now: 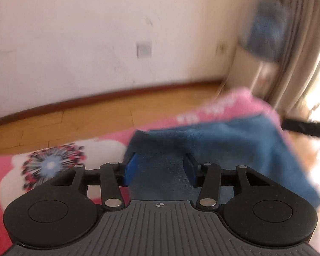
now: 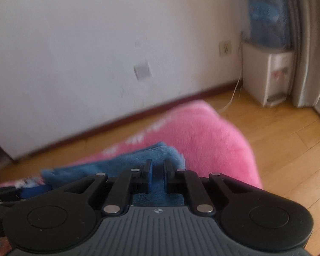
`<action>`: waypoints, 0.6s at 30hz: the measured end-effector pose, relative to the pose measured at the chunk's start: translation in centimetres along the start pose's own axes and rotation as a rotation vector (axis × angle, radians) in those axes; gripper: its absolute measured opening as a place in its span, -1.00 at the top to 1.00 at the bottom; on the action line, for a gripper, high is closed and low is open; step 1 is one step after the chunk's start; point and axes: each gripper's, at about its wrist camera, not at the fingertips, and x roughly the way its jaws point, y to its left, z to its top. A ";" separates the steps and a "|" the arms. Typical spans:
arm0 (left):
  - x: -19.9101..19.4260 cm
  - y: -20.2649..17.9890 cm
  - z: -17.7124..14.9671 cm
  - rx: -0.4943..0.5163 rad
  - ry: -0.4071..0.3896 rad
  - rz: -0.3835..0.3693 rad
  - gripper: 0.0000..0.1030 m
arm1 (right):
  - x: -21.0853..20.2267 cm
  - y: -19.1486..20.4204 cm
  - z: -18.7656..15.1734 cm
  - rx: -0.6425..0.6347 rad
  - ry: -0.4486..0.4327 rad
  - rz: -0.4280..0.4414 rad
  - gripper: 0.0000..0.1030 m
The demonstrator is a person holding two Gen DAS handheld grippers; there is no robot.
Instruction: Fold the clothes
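Observation:
A blue fleece cloth (image 1: 213,136) lies on a pink blanket (image 1: 53,187) with a white patch and a flower print. In the left wrist view the cloth's near edge drapes over my left gripper (image 1: 161,162). Its blue pads (image 1: 131,166) stand well apart, with cloth lying loosely between them and not pinched. In the right wrist view my right gripper (image 2: 158,170) has its jaws nearly together, pinching a raised edge of the blue cloth (image 2: 117,164) above the pink blanket (image 2: 202,138). Both views are blurred.
Past the blanket's far edge is wooden floor (image 2: 288,138), then a white wall with a dark skirting board. A white water dispenser (image 2: 266,74) with a blue bottle stands in the right corner beside a beige curtain (image 2: 307,42). A cord hangs from a wall socket (image 2: 225,48).

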 end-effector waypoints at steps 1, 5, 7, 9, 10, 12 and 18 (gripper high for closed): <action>-2.0 0.1 -0.9 0.004 -0.028 -0.035 0.03 | -2.5 -0.1 -0.6 -0.022 -0.023 0.042 0.79; -3.9 -3.7 -5.1 0.245 -0.012 -0.055 -0.03 | -9.8 0.0 -4.7 -0.239 -0.016 0.076 0.78; -2.4 -6.3 -7.8 0.385 0.086 0.009 -0.04 | -9.1 -0.1 -6.6 -0.296 0.049 0.040 0.78; -2.8 -7.2 -8.6 0.391 0.108 0.079 -0.04 | -6.7 -0.2 -7.9 -0.316 0.145 -0.024 0.79; -3.4 -7.6 -8.8 0.383 0.108 0.110 -0.03 | -5.6 -0.2 -8.5 -0.343 0.186 -0.054 0.79; -5.2 -8.2 -9.2 0.344 0.099 0.152 -0.03 | -8.1 0.3 -8.4 -0.274 0.170 -0.033 0.77; -15.8 -10.3 -11.2 0.120 0.027 0.153 -0.64 | -19.6 1.6 -9.9 -0.220 0.147 0.034 0.20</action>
